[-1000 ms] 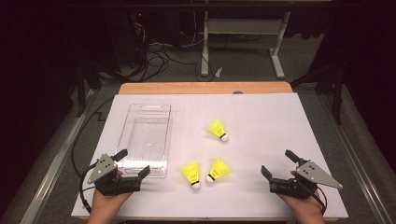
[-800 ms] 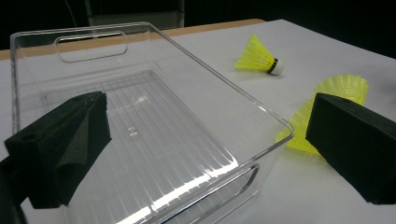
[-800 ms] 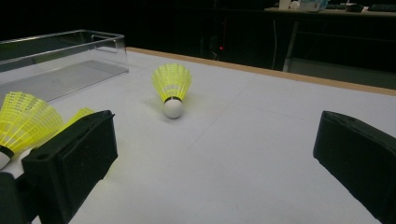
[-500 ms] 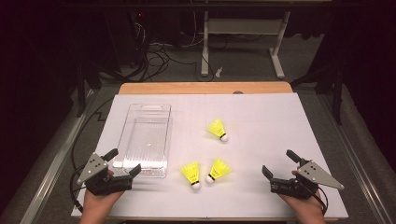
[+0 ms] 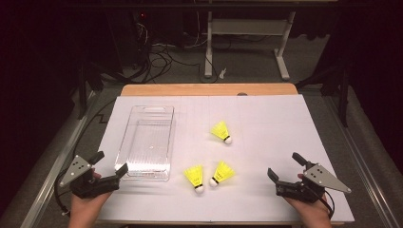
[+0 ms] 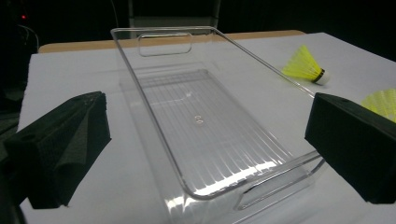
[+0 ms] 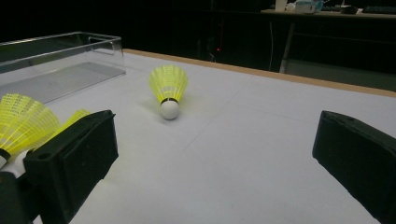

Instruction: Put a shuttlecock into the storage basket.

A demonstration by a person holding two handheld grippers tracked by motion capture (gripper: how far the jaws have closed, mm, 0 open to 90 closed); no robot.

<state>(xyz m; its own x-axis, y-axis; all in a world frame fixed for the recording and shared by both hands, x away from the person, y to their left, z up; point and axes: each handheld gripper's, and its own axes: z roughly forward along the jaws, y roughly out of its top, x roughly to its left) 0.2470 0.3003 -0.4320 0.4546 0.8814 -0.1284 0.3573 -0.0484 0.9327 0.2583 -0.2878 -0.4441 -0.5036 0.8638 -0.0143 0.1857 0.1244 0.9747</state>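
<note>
Left gripper (image 5: 110, 165): fingers spread, held at tabletop's (image 5: 266, 118) near-left corner, before clear plastic tray (image 5: 147, 142).
Right gripper (image 5: 285, 167): fingers spread, near-right corner.
Yellow feather shuttlecocks (image 5: 195, 176): mid-tabletop.

The tray (image 5: 145, 142) is clear glossy ribbed plastic; the table cover (image 5: 266, 123) is matt white paper.

1. Clear plastic tray (image 5: 147, 142): long, rectangular, ribbed floor, handle cutouts at both short ends; empty, flat on the worktop's left half, long axis running away from the near edge.
2. Far shuttlecock (image 5: 221, 131): yellow skirt, white cork; on its side, right of the tray, cork pointing near-right.
3. Middle shuttlecock (image 5: 222, 173): yellow, lying tilted, cork toward near-left.
4. Left shuttlecock (image 5: 195, 177): yellow, cork nearest, corks of these two close together.
</note>
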